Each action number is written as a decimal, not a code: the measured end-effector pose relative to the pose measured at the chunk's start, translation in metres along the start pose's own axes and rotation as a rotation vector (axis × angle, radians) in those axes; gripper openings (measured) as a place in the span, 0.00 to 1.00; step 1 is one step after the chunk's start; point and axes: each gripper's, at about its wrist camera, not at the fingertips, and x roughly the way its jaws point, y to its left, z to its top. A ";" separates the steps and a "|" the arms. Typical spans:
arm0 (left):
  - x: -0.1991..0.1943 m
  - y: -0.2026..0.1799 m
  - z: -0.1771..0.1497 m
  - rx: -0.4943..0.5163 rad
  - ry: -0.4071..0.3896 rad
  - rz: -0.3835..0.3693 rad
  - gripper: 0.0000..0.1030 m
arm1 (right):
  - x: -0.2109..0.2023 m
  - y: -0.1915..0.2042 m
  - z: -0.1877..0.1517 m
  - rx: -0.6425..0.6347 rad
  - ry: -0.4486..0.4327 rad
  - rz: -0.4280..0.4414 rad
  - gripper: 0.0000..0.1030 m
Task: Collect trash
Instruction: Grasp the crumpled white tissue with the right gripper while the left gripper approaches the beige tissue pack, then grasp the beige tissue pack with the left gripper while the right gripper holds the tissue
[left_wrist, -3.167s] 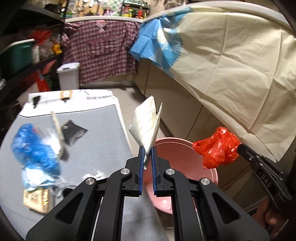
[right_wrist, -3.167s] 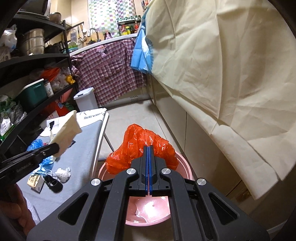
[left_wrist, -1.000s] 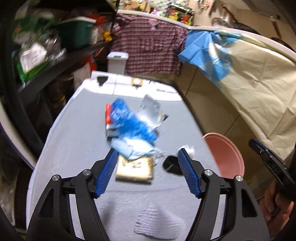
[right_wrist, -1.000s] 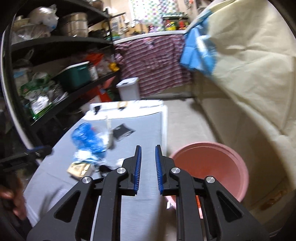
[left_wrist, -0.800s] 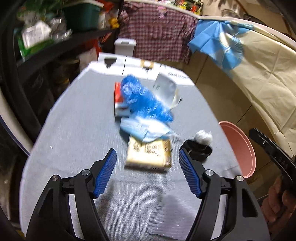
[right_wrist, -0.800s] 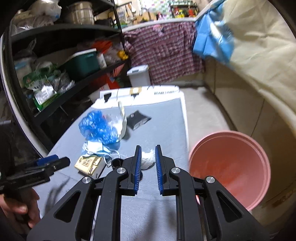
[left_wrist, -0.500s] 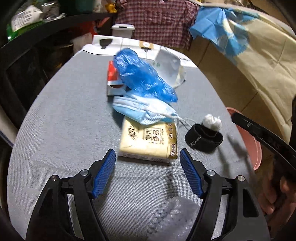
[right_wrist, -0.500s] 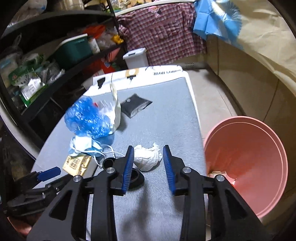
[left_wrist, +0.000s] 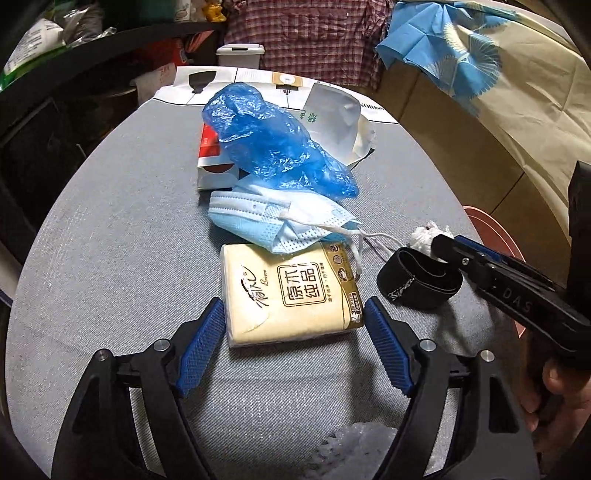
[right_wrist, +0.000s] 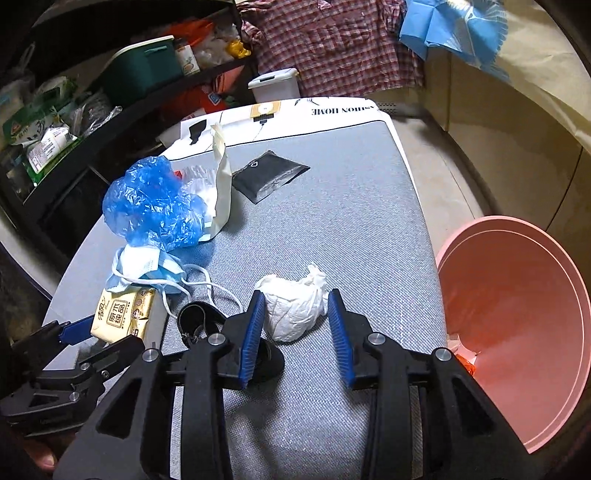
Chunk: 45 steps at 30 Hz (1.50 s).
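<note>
We see our left tool (left_wrist: 293, 319) spread wide, its blue pads (left_wrist: 201, 345) flanking the near end of the tissue pack (left_wrist: 288, 295) without a visible squeeze; the pack lies flat on the grey surface (left_wrist: 110, 258) between them. Just past the pack a blue mask (left_wrist: 273, 218) overlaps its far edge, and beyond the mask a blue bag (left_wrist: 273, 147) lies over a red-and-white box (left_wrist: 212, 162), with a white paper bag (left_wrist: 336, 114) to the right of that. To the right of the left tool sits a black strap (left_wrist: 417, 284) in a loop, and a clear crumpled wrapper (left_wrist: 354, 458) lies close in front of the camera, under the tool.

Our right tool (right_wrist: 295, 325) is open about halfway, its pads on either side of a white paper wad (right_wrist: 295, 306) that rests on the surface; whether they touch it we cannot tell. Left of this tool the strap lies partly under its left finger, and further left are the pack and the mask. Ahead and left the blue bag leans against the paper bag, and a black pouch (right_wrist: 269, 177) lies well ahead. To the right, off the edge of the surface and lower, stands the pink bin (right_wrist: 517, 332), with a bit of orange (right_wrist: 463, 363) showing inside at its near rim
</note>
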 end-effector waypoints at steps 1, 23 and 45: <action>0.000 0.000 0.000 -0.002 0.000 -0.004 0.73 | 0.000 0.001 0.000 -0.002 0.001 -0.001 0.36; 0.001 -0.013 -0.006 0.046 0.005 0.009 0.73 | -0.030 0.009 -0.004 -0.039 -0.079 -0.002 0.18; -0.016 -0.015 0.004 -0.085 -0.018 0.012 0.73 | -0.075 0.012 -0.018 -0.040 -0.143 0.001 0.17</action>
